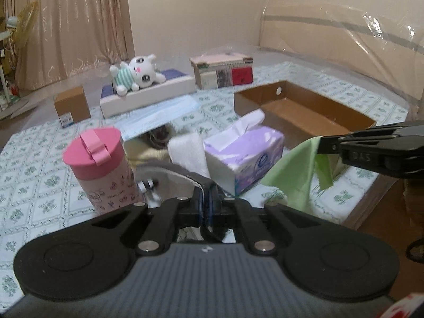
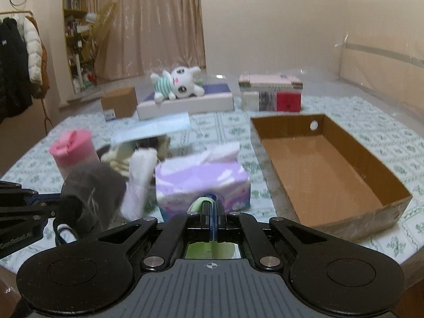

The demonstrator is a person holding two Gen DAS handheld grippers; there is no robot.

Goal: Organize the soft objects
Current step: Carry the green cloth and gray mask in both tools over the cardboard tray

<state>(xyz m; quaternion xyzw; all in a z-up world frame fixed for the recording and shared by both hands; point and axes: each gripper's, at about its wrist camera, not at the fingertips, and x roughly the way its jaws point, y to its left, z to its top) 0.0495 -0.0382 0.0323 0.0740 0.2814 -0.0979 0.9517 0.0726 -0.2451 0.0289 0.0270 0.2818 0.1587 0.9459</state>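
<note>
A: What is each claw gripping?
B: The left claw is clamping a grey cap; the right claw is pinching a green cloth.
A: Where?
B: Both are hanging above the surface, beside the tissues, near the box.

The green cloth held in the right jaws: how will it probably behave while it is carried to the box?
The green cloth is probably floppy: it hangs in loose folds below the right gripper, whose jaws pinch only one edge. It looks thin, so likely light. The hanging part may drag over the tissue pack or catch the rim of the cardboard box unless carried high.
</note>
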